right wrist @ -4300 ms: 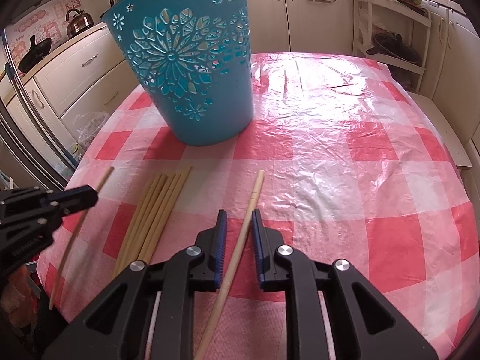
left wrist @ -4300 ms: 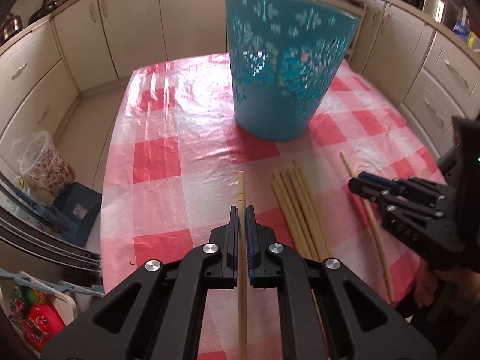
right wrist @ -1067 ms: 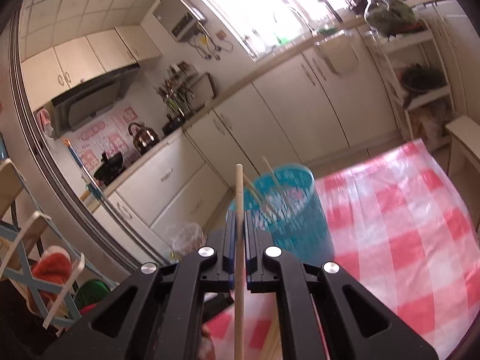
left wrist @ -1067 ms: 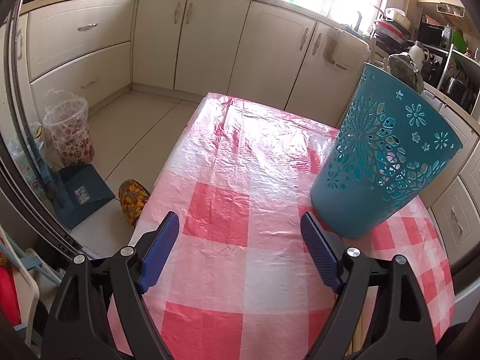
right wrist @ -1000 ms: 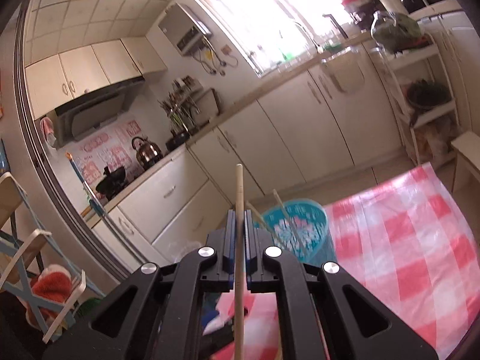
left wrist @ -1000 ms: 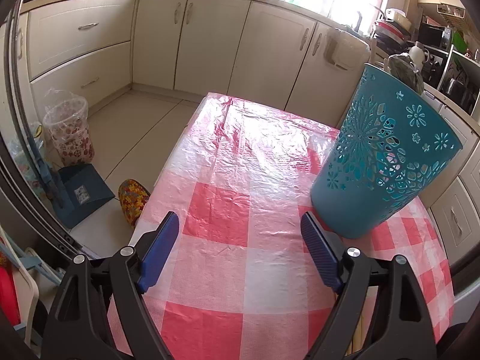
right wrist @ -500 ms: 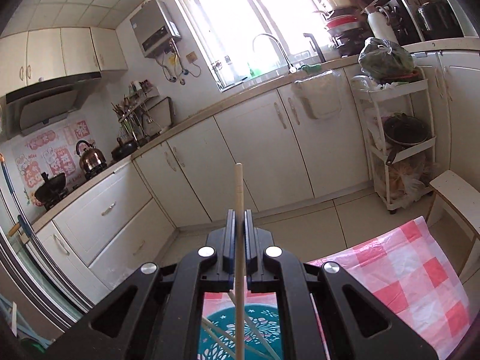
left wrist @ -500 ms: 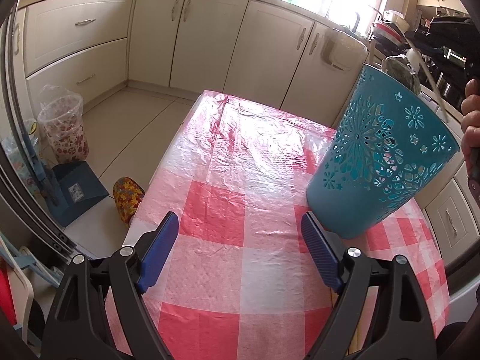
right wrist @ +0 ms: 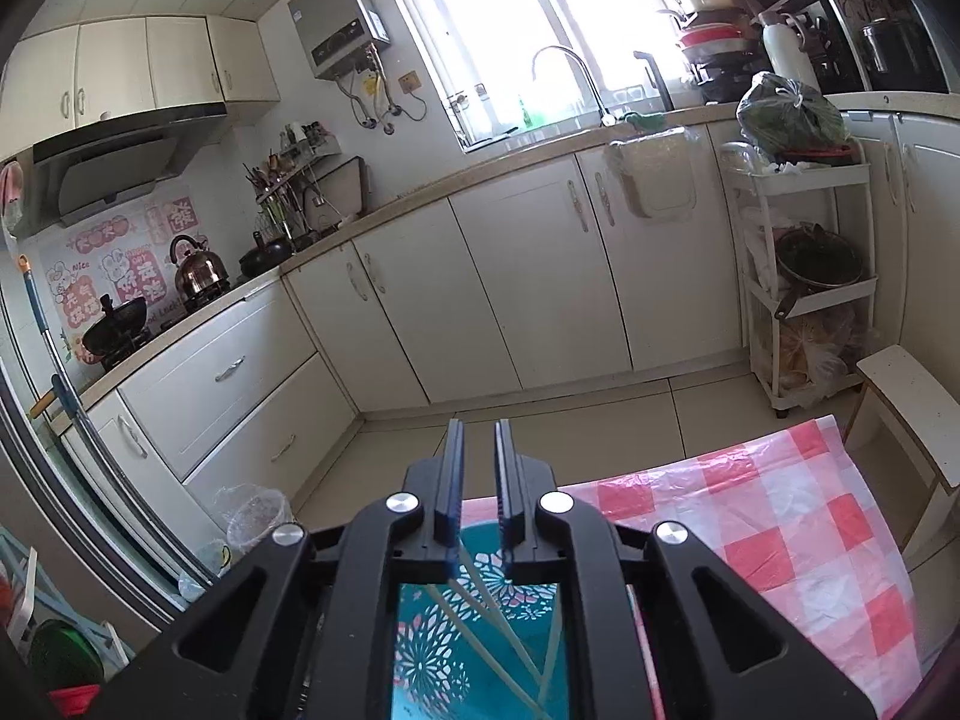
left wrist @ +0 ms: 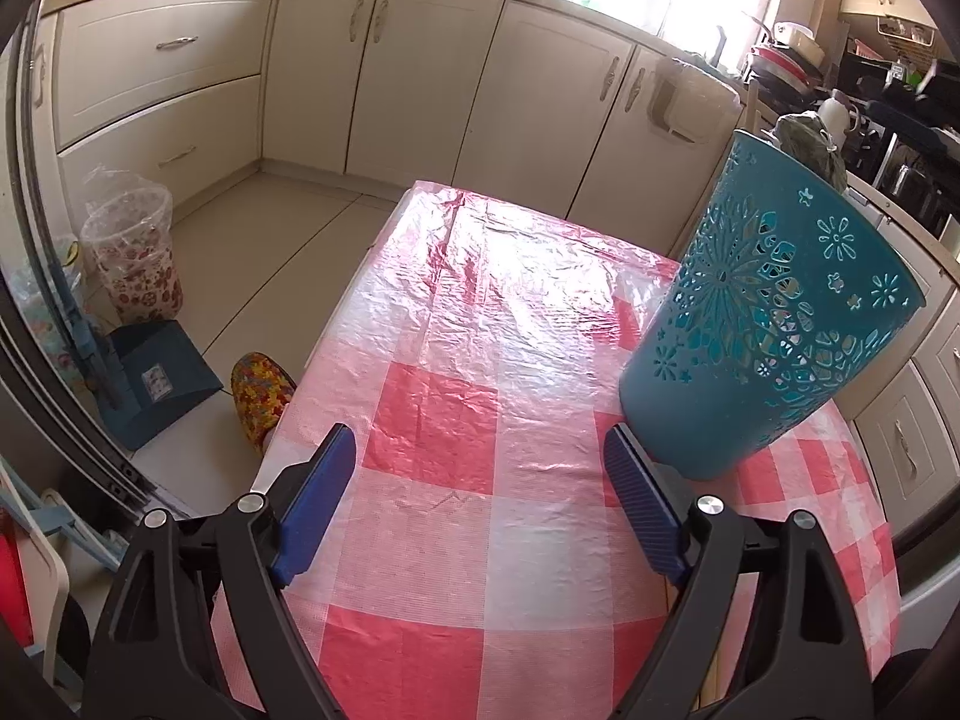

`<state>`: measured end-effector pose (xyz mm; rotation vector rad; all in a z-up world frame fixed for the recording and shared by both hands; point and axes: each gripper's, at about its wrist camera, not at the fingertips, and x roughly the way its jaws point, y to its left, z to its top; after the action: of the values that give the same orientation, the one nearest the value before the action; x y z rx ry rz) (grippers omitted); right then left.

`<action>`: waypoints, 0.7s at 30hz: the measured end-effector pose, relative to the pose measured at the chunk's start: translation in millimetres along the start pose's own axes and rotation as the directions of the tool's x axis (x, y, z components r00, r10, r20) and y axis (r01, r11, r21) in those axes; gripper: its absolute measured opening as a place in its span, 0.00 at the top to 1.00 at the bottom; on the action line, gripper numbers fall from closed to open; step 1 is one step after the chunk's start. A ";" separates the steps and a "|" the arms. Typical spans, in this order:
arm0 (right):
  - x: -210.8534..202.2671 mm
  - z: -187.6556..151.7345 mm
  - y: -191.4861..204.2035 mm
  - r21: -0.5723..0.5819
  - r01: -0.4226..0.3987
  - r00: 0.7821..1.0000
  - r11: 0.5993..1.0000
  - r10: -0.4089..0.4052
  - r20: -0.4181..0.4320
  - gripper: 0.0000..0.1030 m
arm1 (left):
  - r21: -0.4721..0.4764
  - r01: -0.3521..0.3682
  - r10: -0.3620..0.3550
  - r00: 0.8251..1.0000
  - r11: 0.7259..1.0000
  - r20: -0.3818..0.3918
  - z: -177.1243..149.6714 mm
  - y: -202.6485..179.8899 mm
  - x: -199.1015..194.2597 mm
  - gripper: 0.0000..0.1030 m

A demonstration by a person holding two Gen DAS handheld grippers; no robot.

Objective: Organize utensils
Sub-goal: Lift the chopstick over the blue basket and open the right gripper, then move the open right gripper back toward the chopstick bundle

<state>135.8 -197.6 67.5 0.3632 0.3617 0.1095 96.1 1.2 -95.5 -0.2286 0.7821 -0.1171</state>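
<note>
Worktop (left wrist: 480, 312): covered with a red-and-white checked plastic cloth, glossy toward its far edge. From my left wrist view I see pale kitchen cabinets (left wrist: 420, 72) beyond the far edge, and on the floor off the left edge a clear floral bin (left wrist: 135, 252) and a blue dustpan (left wrist: 159, 384).

Teal basket (left wrist: 762, 324): perforated flower pattern, upright on the worktop toward its right edge, base on the cloth. In the right wrist view I look into it from above (right wrist: 480, 630); several pale chopsticks (right wrist: 480, 618) lean crossed inside it.

Left tool (left wrist: 480, 474): jaws spread wide, nothing between the blue pads, only bare cloth. The right-hand pad sits just beside the basket's base in the view; I cannot tell whether it touches.

Right tool (right wrist: 479, 480): held above the basket's mouth, pointing toward the cabinets and the window. Its jaws are opening, a narrow gap showing between the pads, and I see no chopstick in that gap.

A white rack (right wrist: 804, 276) stands off the far right corner.
</note>
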 end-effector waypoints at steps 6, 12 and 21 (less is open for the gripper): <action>-61.8 -34.3 -5.2 -0.010 0.018 0.999 1.000 -0.018 0.027 0.79 | -0.008 -0.004 0.004 1.000 1.000 0.005 0.2 1.4 -1.0 0.21; -73.5 -109.4 -12.2 -0.027 0.066 0.989 0.997 -0.069 -0.129 0.79 | -0.004 -0.006 0.006 1.000 1.000 0.004 -0.2 1.1 -0.9 0.20; -37.8 -188.4 -18.9 -0.061 0.090 0.918 0.994 -0.106 -0.382 0.79 | -0.003 -0.007 0.007 1.000 1.000 0.001 -0.6 1.5 -0.8 0.19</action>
<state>32.6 -159.9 -91.3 0.2796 0.7660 0.0895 95.0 2.7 -95.8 -0.2289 0.7818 -0.1092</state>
